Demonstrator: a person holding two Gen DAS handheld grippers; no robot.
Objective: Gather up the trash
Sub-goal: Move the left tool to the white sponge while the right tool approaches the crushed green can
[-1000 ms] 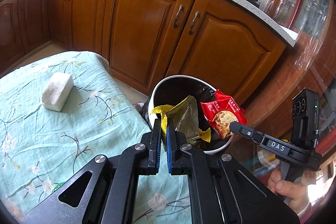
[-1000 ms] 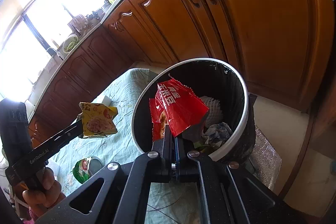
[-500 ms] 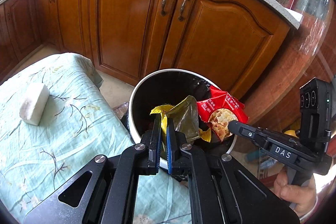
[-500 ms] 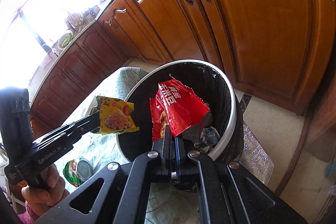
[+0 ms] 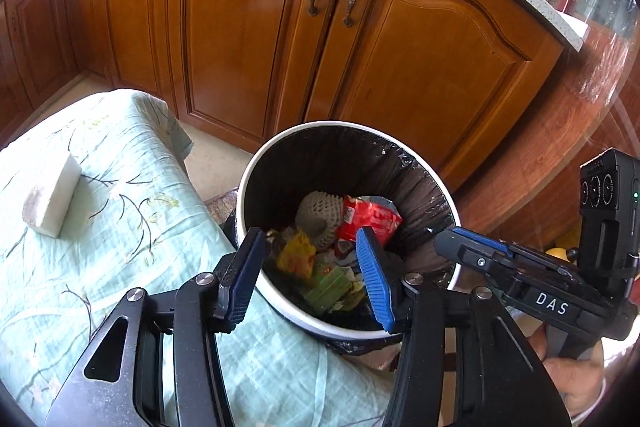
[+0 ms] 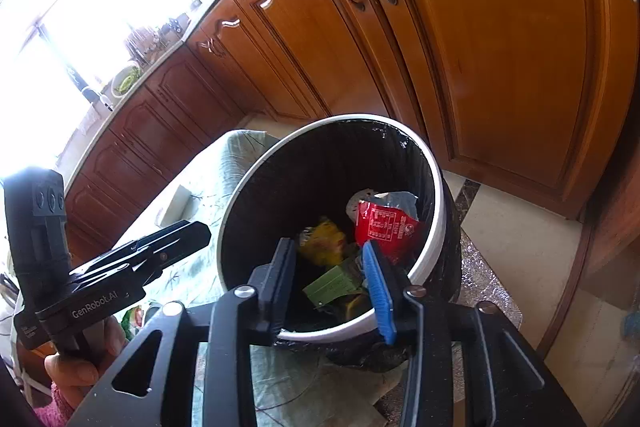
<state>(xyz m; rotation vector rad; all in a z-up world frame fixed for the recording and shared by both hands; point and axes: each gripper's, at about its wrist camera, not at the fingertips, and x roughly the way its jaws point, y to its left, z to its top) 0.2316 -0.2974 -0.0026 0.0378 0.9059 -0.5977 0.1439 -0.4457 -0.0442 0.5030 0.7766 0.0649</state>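
Observation:
A white-rimmed trash bin (image 5: 256, 167) with a black liner stands beside the table. Inside lie a red snack wrapper (image 5: 370, 217), a yellow wrapper (image 5: 296, 255), a grey foam net (image 5: 316, 213) and a green packet (image 5: 326, 287). My left gripper (image 5: 310, 243) is open and empty above the bin's near rim. My right gripper (image 6: 330, 253) is open and empty over the bin (image 6: 436, 187); the red wrapper (image 6: 384, 227) and yellow wrapper (image 6: 322, 241) lie below it. Each gripper shows in the other's view, the right one (image 5: 472, 251) and the left one (image 6: 176, 239).
The table with a pale green floral cloth (image 5: 100, 267) sits left of the bin and holds a white block (image 5: 52, 195). Wooden cabinet doors (image 5: 248, 27) stand close behind the bin. A green item (image 6: 130, 317) lies on the cloth behind the left gripper.
Both grippers opened. The yellow wrapper fell from the left gripper and the red wrapper from the right gripper into the bin. Both views moved closer over the bin.

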